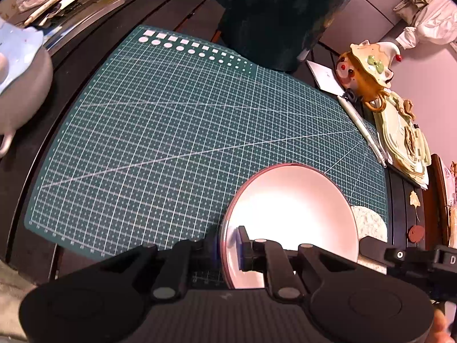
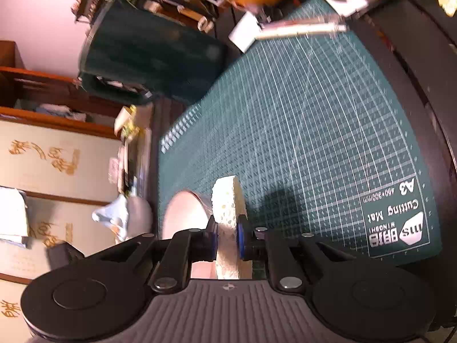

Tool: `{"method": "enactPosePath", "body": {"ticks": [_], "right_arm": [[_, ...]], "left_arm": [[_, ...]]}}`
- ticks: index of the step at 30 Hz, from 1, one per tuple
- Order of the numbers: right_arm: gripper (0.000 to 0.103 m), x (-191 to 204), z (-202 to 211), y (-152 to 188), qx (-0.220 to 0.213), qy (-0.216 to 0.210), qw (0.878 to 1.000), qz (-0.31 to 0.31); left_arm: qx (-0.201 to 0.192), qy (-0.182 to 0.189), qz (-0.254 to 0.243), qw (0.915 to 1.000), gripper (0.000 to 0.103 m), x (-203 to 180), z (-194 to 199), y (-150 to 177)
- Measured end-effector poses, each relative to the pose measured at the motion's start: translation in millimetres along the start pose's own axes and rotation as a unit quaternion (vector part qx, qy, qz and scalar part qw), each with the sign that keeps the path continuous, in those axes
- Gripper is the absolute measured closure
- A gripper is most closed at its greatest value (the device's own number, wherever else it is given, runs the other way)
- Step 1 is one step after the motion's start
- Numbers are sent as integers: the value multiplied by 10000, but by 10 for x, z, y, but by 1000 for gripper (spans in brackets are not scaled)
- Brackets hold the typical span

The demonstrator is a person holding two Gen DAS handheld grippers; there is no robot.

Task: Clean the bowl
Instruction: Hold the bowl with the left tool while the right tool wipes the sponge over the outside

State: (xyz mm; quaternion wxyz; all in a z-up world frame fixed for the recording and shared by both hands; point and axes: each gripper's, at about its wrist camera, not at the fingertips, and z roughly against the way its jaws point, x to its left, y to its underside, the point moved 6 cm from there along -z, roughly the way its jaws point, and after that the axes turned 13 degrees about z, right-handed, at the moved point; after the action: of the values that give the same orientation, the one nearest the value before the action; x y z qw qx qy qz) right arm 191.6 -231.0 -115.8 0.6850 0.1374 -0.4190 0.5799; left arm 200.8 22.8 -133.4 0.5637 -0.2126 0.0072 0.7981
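I see a dark slatted worktop (image 1: 120, 28) with one green gridded cutting mat (image 1: 177, 120) laid across it. Pale pink wall lies beyond, and in the right wrist view there are wooden shelves with cream panels bearing gold characters (image 2: 51, 157). One big dark green pot (image 1: 274, 17) stands at the mat's far edge. On the mat's right sit one ceramic teapot-like ornament (image 1: 362, 68) and one white pen (image 1: 362, 131); on the left one grey lidded pot (image 1: 22, 85).

There is one bowl (image 1: 294, 208), pale inside with a reddish rim, tilted above the mat's near right corner. My left gripper (image 1: 228, 248) has its jaws clenched on that rim. My right gripper (image 2: 227, 241) has its jaws grasping one pale sponge (image 2: 228, 203), just beside the bowl.
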Motion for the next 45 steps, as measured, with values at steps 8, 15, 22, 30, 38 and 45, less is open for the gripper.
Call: {"method": "enactPosePath", "body": {"ticks": [8, 15, 22, 30, 38, 45], "right_arm": [[90, 137, 281, -149, -552, -247, 9981, 146], [90, 33, 243, -138, -505, -81, 9987, 52], [90, 160, 227, -161, -555, 383, 9955, 669], [90, -50, -5, -69, -202, 110, 9997, 39], [91, 18, 128, -148, -442, -273, 9986, -51], [91, -38, 277, -230, -653, -6, 9979, -14]], "left_arm": [[-117, 42, -210, 9997, 89, -52, -20, -60], [-174, 38, -332, 9993, 89, -71, -25, -68], [-191, 24, -375, 9991, 89, -73, -34, -69], [-183, 29, -380, 9991, 89, -70, -30, -74], [-209, 52, -412, 9989, 89, -73, -35, -67], [-201, 63, -408, 9989, 89, -68, -38, -64]]}}
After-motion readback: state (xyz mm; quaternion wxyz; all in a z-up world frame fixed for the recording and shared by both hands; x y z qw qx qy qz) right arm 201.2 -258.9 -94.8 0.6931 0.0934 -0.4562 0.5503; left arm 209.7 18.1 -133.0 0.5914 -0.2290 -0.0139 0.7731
